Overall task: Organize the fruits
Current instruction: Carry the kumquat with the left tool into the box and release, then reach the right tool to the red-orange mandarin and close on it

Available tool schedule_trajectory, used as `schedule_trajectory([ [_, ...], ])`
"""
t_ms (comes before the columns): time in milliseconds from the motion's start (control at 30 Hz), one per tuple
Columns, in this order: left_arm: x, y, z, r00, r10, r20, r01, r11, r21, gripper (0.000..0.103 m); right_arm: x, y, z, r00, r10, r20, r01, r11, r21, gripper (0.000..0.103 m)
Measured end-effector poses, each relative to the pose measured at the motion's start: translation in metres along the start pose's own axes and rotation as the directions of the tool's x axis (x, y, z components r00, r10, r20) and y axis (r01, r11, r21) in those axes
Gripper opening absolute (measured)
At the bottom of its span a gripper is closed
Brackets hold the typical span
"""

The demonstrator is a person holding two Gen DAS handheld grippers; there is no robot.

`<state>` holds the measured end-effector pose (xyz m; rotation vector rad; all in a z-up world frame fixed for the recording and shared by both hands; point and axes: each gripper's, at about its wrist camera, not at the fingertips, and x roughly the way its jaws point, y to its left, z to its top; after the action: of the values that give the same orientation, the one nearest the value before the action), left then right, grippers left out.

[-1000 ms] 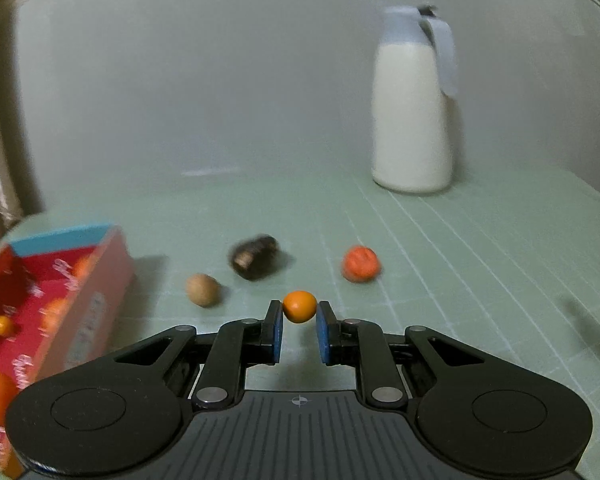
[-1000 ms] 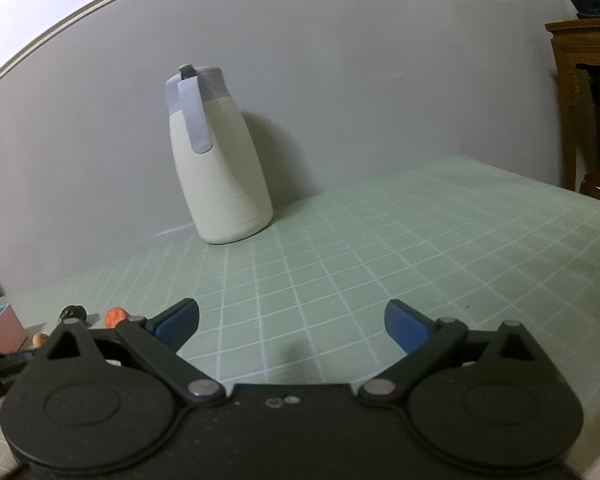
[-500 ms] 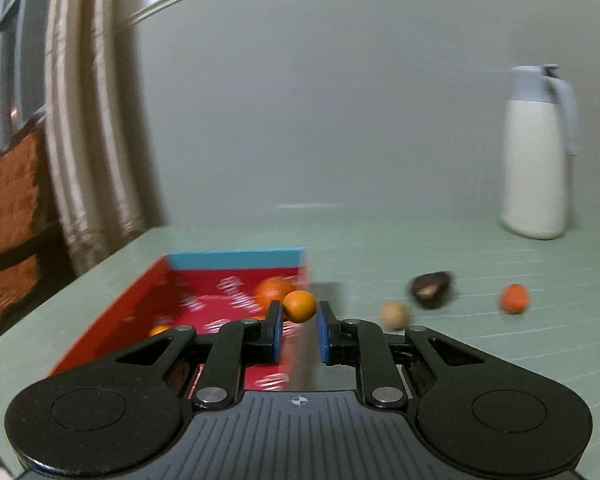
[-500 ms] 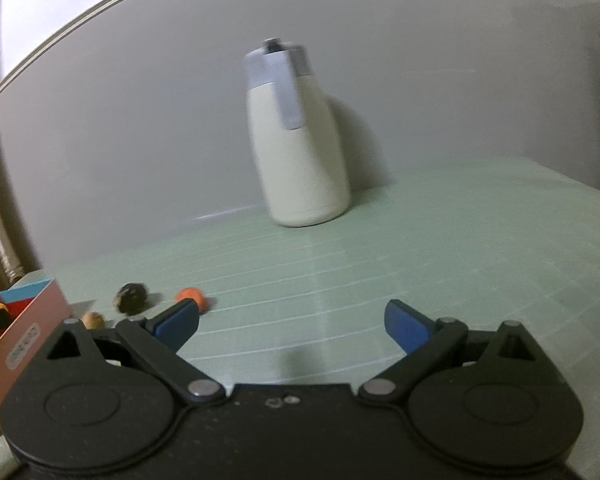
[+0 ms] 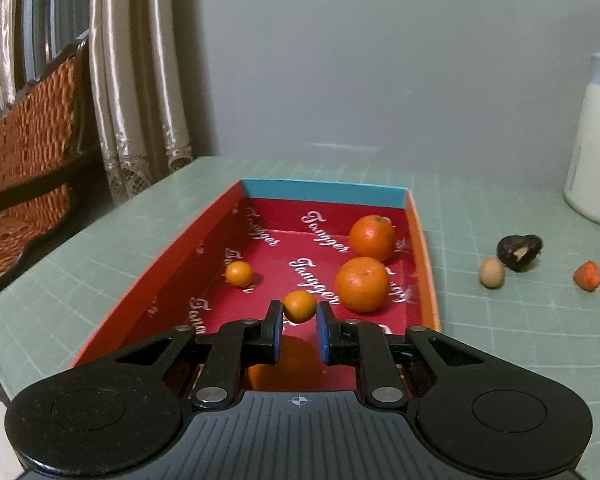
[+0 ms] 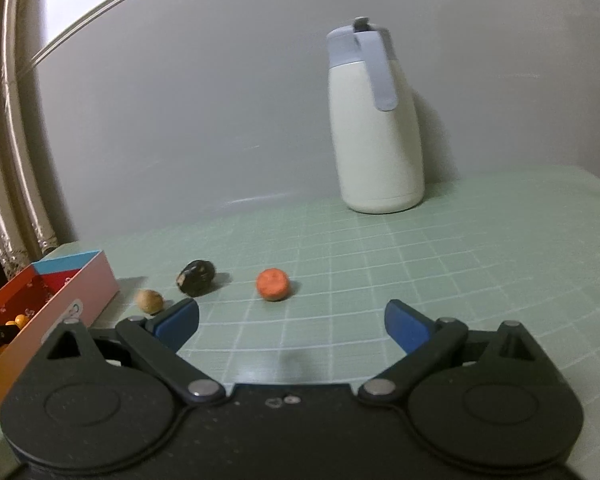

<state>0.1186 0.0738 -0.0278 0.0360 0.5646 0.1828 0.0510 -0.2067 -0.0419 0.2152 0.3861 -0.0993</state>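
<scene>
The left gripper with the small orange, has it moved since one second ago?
Yes. The left gripper, gripping the small orange, has moved from the loose fruits to above the red box.

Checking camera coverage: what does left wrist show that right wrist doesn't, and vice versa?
Left wrist only: the left gripper shut on a small orange fruit over the red box, two big oranges inside, plus a wicker chair.

Right wrist only: the right gripper, jaws open and empty, and the whole jug with its blue handle.

Both: the box, the tan fruit, the dark fruit, the red-orange fruit, the jug, the green mat, curtains.
</scene>
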Motion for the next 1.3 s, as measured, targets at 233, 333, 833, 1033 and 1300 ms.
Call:
schedule_trajectory([
  [233, 0.002, 0.007, -0.002, 1.000, -0.008, -0.014, 0.007, 1.000, -0.015, 0.018, 0.007, 0.014, -0.002, 1.000, 0.026, -0.011, -0.026, 1.000, -0.010, 0.100],
  [333, 0.000, 0.008, -0.002, 1.000, -0.015, -0.014, 0.015, 1.000, -0.017, 0.019, 0.010, 0.021, -0.003, 0.999, 0.035, -0.014, -0.035, 0.999, -0.017, 0.100],
  [833, -0.026, 0.036, -0.004, 0.998, 0.047, 0.033, -0.046, 0.998, -0.050, 0.071, 0.020, 0.036, -0.004, 0.998, 0.064, -0.026, -0.065, 0.997, -0.038, 0.100],
  [1033, -0.038, 0.041, -0.010, 0.995, 0.082, 0.065, -0.080, 0.996, -0.029, 0.086, 0.021, 0.035, -0.002, 0.997, 0.066, -0.036, -0.067, 0.997, -0.029, 0.100],
  [1300, -0.045, 0.045, -0.016, 0.992, 0.096, 0.085, -0.093, 0.995, -0.038, 0.095, 0.030, 0.031, -0.001, 0.996, 0.062, -0.069, -0.062, 0.998, -0.001, 0.099],
])
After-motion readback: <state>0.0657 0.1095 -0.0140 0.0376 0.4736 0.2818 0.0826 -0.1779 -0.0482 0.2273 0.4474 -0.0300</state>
